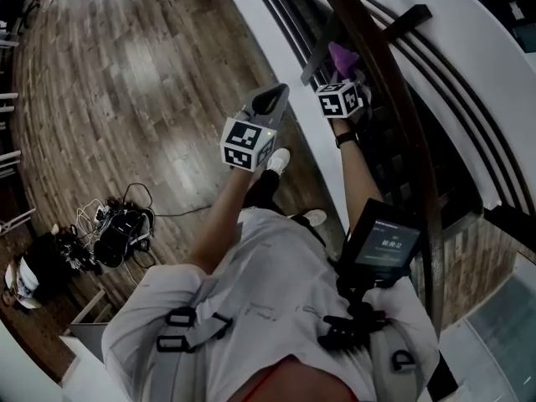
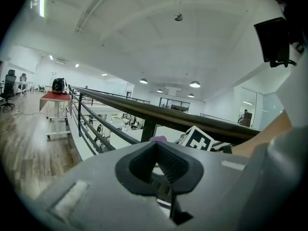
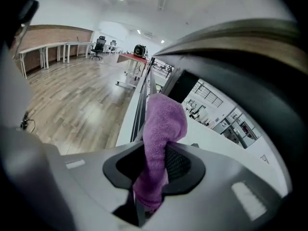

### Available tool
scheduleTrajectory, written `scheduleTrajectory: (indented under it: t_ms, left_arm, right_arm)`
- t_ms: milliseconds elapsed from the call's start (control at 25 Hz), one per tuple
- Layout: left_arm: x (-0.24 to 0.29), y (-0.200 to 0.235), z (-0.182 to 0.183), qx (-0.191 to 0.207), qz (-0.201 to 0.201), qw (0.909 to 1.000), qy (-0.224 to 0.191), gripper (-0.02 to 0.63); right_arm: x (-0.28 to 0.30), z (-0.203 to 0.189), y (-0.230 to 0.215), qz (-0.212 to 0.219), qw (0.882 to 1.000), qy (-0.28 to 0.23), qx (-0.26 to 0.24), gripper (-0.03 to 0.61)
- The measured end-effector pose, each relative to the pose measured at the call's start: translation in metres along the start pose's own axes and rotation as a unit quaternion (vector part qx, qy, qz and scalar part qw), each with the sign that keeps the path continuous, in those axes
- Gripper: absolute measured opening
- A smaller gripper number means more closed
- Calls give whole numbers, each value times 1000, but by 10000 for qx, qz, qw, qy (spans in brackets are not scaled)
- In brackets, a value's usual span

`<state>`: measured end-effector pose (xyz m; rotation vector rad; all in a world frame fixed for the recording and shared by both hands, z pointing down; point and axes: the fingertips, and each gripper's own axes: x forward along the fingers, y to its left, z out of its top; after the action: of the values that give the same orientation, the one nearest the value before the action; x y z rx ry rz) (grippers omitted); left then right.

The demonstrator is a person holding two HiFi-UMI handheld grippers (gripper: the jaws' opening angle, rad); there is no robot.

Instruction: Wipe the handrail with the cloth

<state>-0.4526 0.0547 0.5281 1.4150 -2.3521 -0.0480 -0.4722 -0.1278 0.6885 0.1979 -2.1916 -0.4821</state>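
Observation:
A dark wooden handrail (image 1: 392,82) tops a black metal railing and runs from top centre down the right of the head view. My right gripper (image 1: 342,72) is shut on a purple cloth (image 1: 342,57) and sits just left of the rail, beside a post bracket. In the right gripper view the cloth (image 3: 161,138) sticks up from the shut jaws, with the handrail (image 3: 250,52) curving close above right. My left gripper (image 1: 268,103) hangs left of the railing, shut with nothing in it. From the left gripper view the handrail (image 2: 159,110) crosses ahead, the right gripper's marker cube (image 2: 199,139) below it.
The railing's black bars (image 1: 456,99) and posts guard an opening to a lower floor on the right. A white kerb (image 1: 289,82) runs along the railing's foot. Wooden floor (image 1: 126,99) spreads left, with a bag and tangled cables (image 1: 117,229) on it. A screen (image 1: 381,245) hangs at my chest.

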Motion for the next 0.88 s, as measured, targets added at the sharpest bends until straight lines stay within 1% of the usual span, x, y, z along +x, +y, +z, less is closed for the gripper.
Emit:
scheduleTrajectory:
  t_ms: [120,200,360,440,600,760,880]
  left_arm:
    - [10,6,-11,-10,-54,9999,111,-2]
    - [14,8,-10,-21,-111,9999,129,-2]
    - [17,11,-10,11,-173,9997,147,-2]
    - [19,12,-15,24,-184,9997,162,-2]
    - [23,12,-7,5,-230,9996,165,-2]
    - [31,-8,5,96,-398,9990,155,-2]
    - [34,-20,6,151,-495,9985,175,-2]
  right_arm:
    - [29,-2,-2,114,9998,155,27,106]
    - [41,2,-3,228,9993,275,99,106]
    - [55,1,-4,436,9971,417,463,103]
    - [58,0,0,529,9966,378,505,103]
    - [56,5,5,472,9983,285,183,100]
    - [42,-7,-7,407,9983,320,280,100]
    - [37,-20,-6,422,9980,283,376,100]
